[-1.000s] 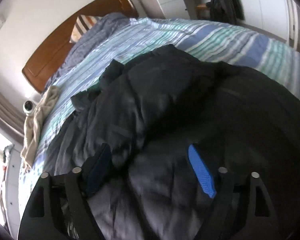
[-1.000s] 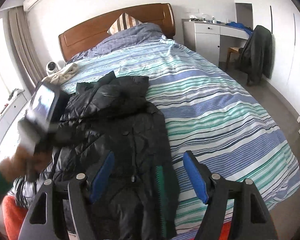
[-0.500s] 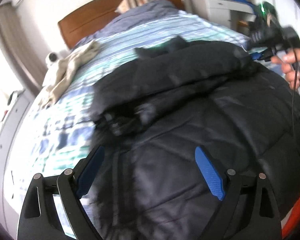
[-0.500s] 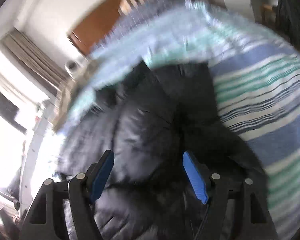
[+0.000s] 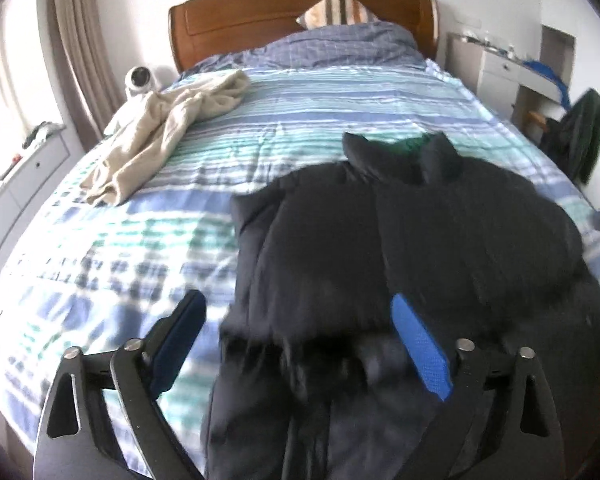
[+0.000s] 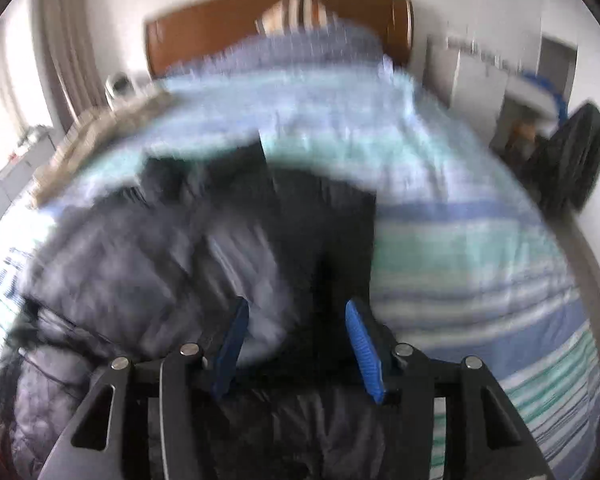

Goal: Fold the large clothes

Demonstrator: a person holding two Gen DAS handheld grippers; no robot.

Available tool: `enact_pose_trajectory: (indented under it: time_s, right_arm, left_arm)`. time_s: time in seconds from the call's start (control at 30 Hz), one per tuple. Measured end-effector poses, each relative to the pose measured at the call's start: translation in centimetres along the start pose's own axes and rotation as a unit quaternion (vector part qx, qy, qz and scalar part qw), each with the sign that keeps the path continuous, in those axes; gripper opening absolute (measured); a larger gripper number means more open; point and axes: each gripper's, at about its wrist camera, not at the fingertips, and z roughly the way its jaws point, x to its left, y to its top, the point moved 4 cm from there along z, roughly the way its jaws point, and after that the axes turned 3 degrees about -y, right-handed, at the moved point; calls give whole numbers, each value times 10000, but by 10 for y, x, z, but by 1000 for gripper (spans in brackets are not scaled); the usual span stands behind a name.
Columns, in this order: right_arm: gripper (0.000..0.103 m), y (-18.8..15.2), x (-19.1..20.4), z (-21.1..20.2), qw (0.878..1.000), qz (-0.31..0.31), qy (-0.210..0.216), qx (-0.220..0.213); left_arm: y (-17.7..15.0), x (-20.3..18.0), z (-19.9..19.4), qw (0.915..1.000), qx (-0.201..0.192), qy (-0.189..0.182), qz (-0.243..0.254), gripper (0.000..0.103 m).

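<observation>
Hovering nearest the camera, the left gripper stands wide open over the near part of a black padded jacket, its blue pads clear of the cloth and holding nothing; its jaws have just been closing a little. The right gripper is about half open above the jacket's right part, where its jaws have just been opening; the blurred picture shows dark cloth between them, but no pad seems to press on it. The jacket lies on the striped bed, from the near edge toward the middle, closer to the right side. The likely risk: with neither gripper gripping, the puffy, slippery layers may spring open or slide, and a hasty pinch could catch only the top layer and drag the fold askew. Farther off, a beige garment lies crumpled at the bed's left edge. Compared with a second earlier, the jacket looks narrower and more gathered, and the left camera faces the headboard squarely.
</observation>
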Motion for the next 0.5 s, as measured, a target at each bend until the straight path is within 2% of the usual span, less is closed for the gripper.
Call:
enact_pose_trajectory:
  time_s: [0.1,0.13,0.2,0.23,0.3,0.5]
  right_arm:
    - [52,16,20,2,9983,-142,559,-62]
    - [52,17,24,13,9975,-114,703,13]
    - [52,9,29,49,9953,73,861,441]
    - [50,-2,26,78,9923,238,848,867]
    - [49,-30,20,116,9847,482,991,1351]
    - [49,-45,22,122,9879,485,905,1163]
  left_arm:
    - [9,-5,41,9998,146,88,39,75]
    - [4,-8,61,9994,319,133,85,73]
    - [-11,-10,87,9975,677,134,114,71]
    - [-23,-10,100,9971,741,141,94,72]
    - [-31,-9,105,9975,696,114,-67,73]
    - [-15,-3,83,9969,786,-47,-91,73]
